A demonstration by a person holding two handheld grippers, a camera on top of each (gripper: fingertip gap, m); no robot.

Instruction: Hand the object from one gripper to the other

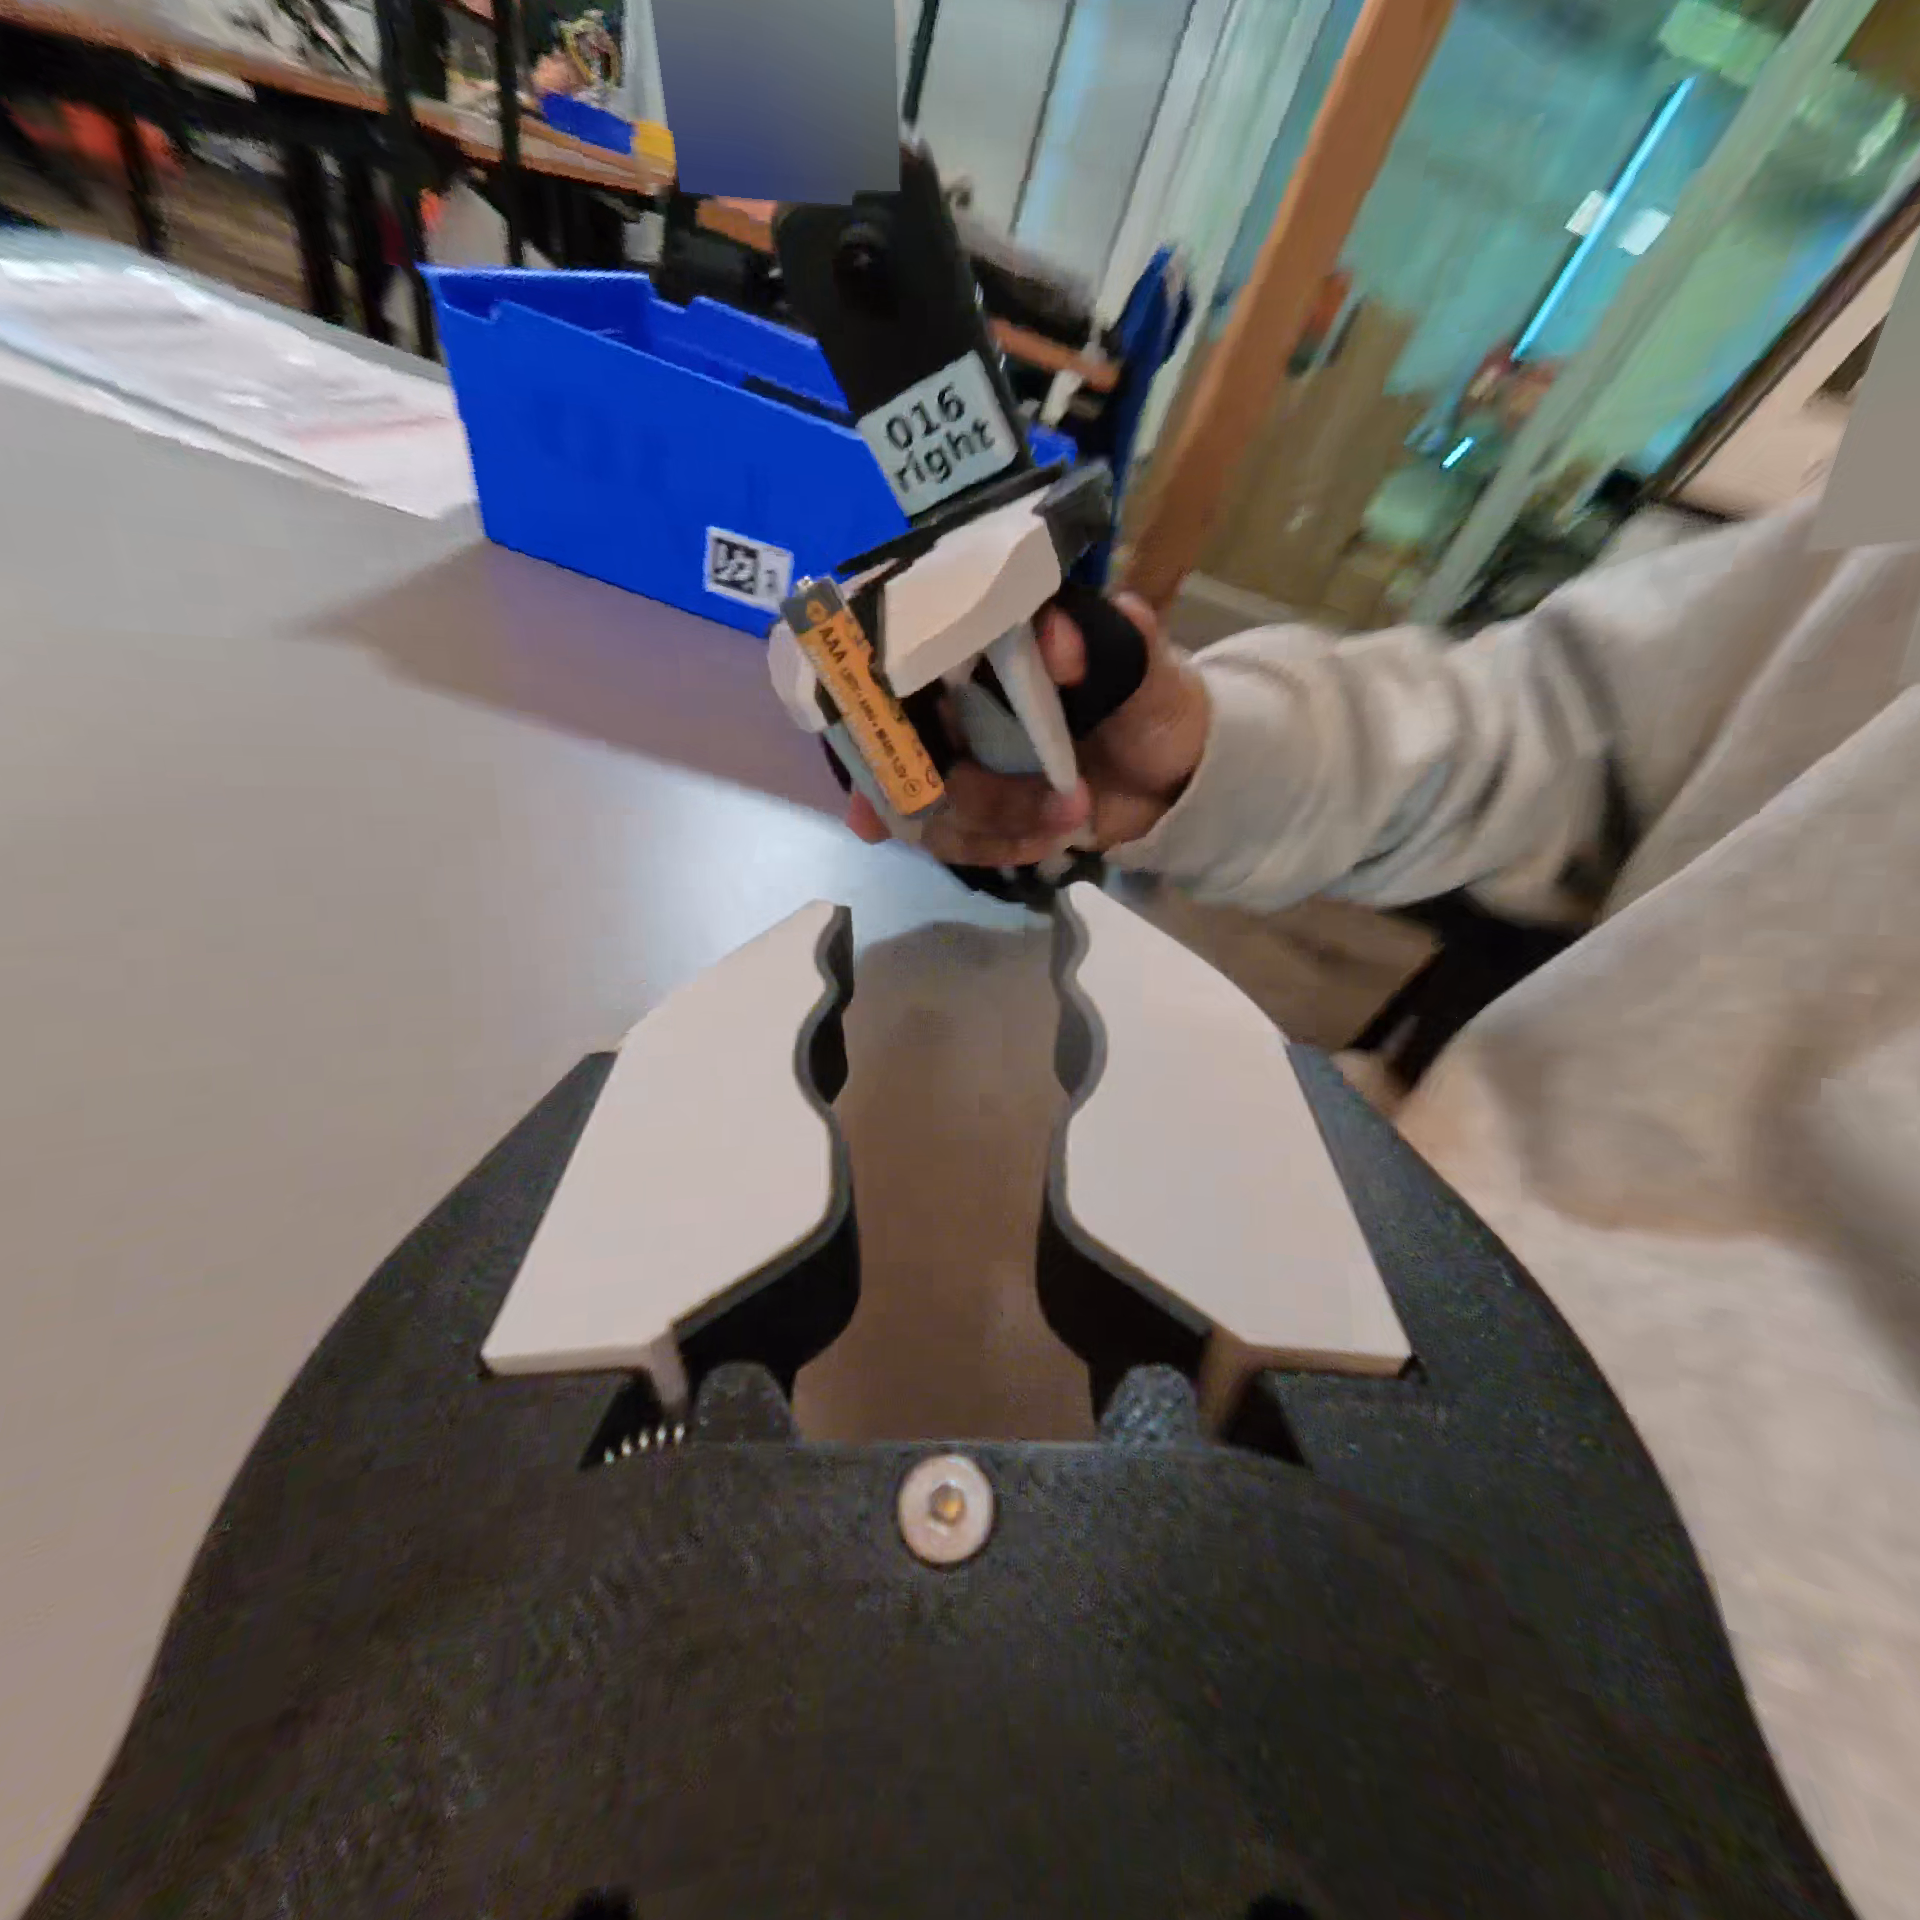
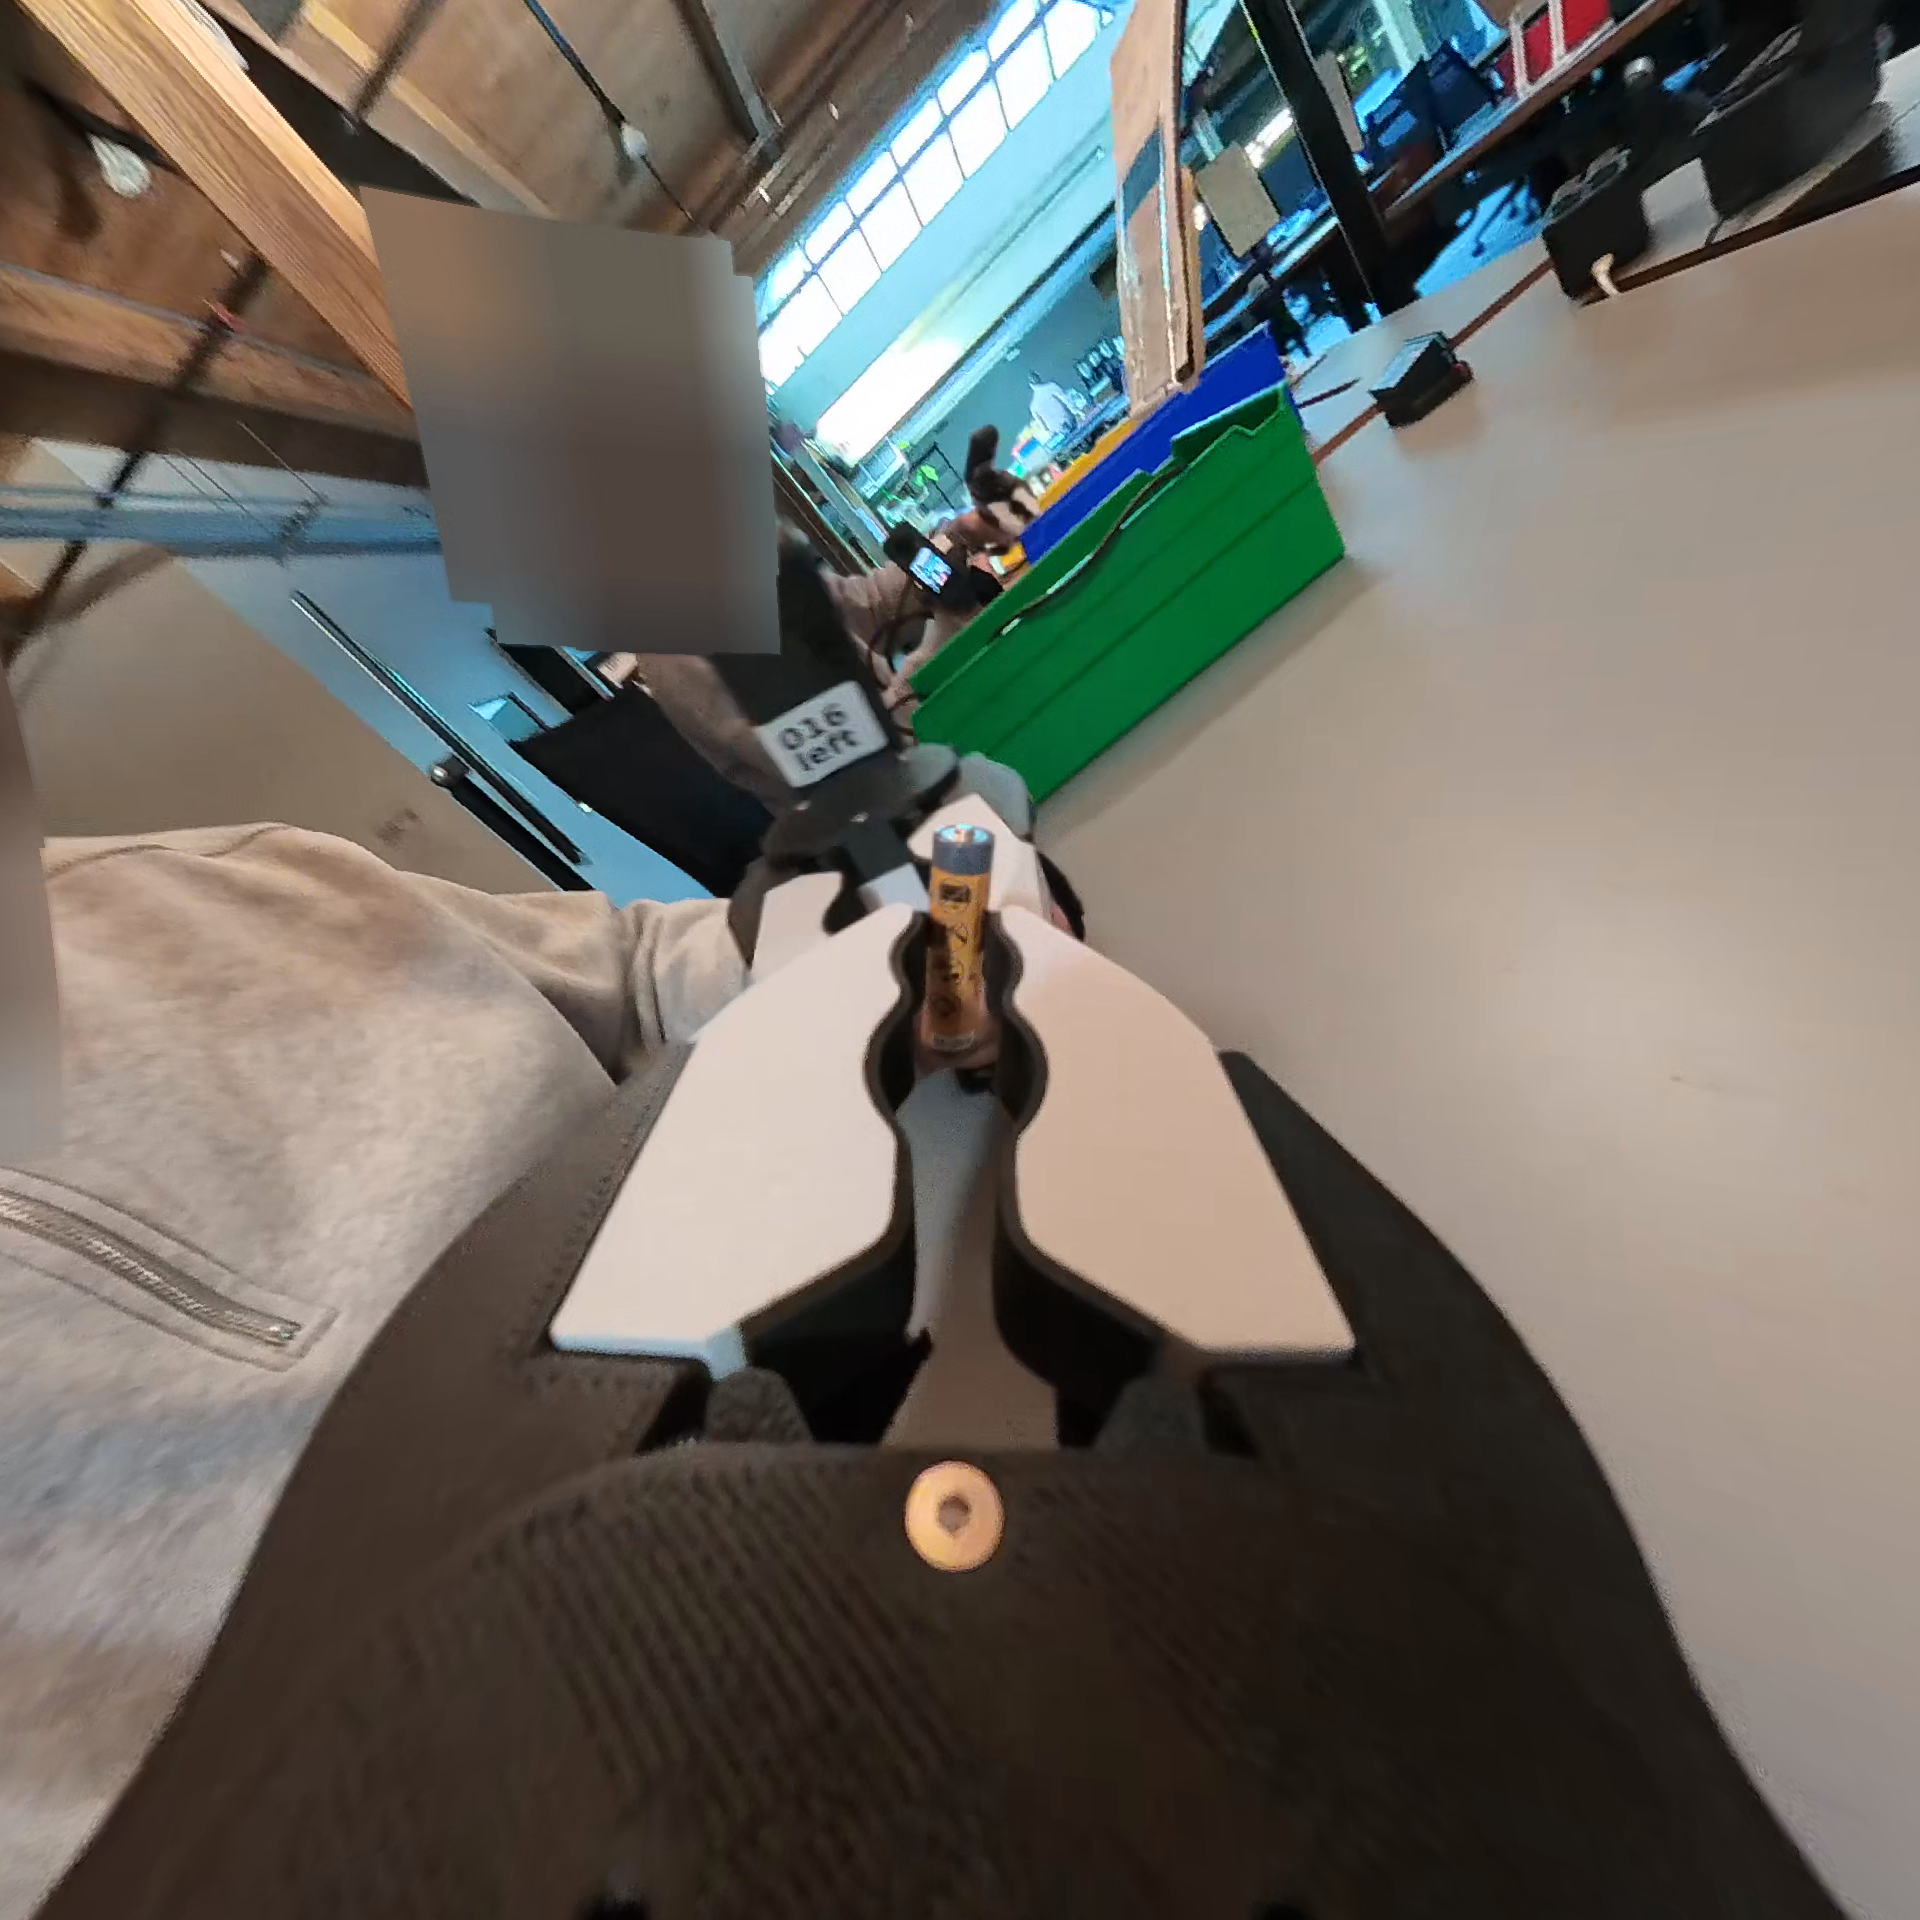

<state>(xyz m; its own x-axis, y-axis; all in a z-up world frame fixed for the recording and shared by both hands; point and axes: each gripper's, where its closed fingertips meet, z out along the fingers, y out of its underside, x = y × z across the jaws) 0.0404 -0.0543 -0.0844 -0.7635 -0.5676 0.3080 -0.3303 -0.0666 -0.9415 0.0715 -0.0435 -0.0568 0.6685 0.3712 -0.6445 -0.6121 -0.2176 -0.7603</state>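
A small orange and grey battery (image 2: 957, 940) is clamped between the white fingers of my right gripper (image 2: 956, 935), standing across them with its top end sticking out. In the left wrist view the same battery (image 1: 864, 712) shows in the right gripper (image 1: 862, 675), held above the table in a person's hand. My left gripper (image 1: 951, 914) is open and empty, its fingertips a short way below and in front of the battery. The left gripper (image 2: 883, 883) shows just behind the battery in the right wrist view.
A blue bin (image 1: 644, 457) stands on the grey table (image 1: 260, 831) behind the right gripper. A green bin (image 2: 1132, 613) and a blue one (image 2: 1153, 447) stand farther along the table (image 2: 1558, 831). A small black box (image 2: 1418, 379) lies beyond. Grey sleeves (image 1: 1455, 748) are at the table's edge. About 4 cm separates my left fingertips from my right.
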